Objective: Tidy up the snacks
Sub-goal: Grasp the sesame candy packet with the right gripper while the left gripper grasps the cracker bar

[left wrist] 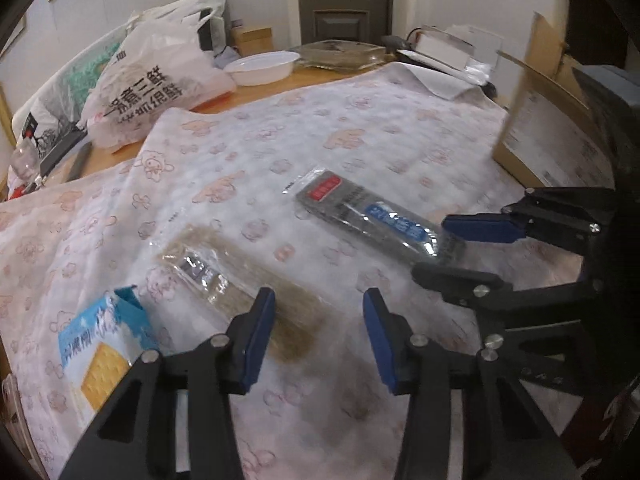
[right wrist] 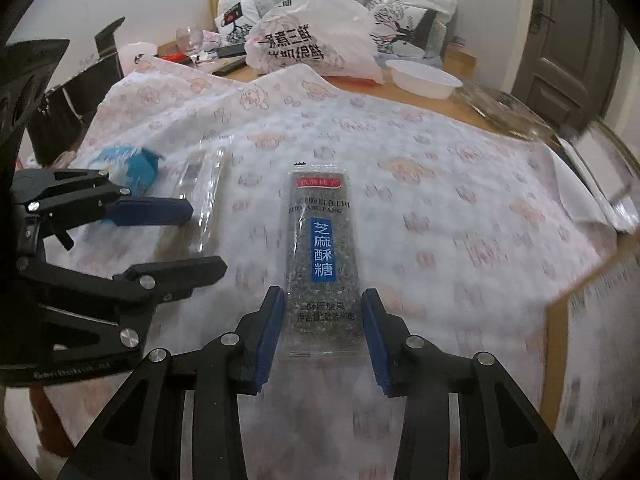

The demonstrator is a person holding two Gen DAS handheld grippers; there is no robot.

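A grey sesame candy bar (right wrist: pixel 322 256) with a blue label lies flat on the patterned cloth (right wrist: pixel 440 184). My right gripper (right wrist: pixel 323 332) is open, its blue pads either side of the bar's near end; it shows in the left wrist view (left wrist: pixel 460 248) at the bar (left wrist: pixel 372 212). My left gripper (left wrist: pixel 320 336) is open and empty, just short of a clear-wrapped brown snack bar (left wrist: pixel 236 280). A blue cracker box (left wrist: pixel 100 344) lies to its left. The right wrist view shows the left gripper (right wrist: pixel 192 236), clear bar (right wrist: pixel 204 200) and box (right wrist: pixel 132 168).
A cardboard box (left wrist: pixel 552 128) stands at the right edge of the table. At the back are a white plastic bag (left wrist: pixel 156 80), a white bowl (left wrist: pixel 264 66), a glass dish (left wrist: pixel 340 54), a wine glass (right wrist: pixel 190 42) and cushions (right wrist: pixel 400 16).
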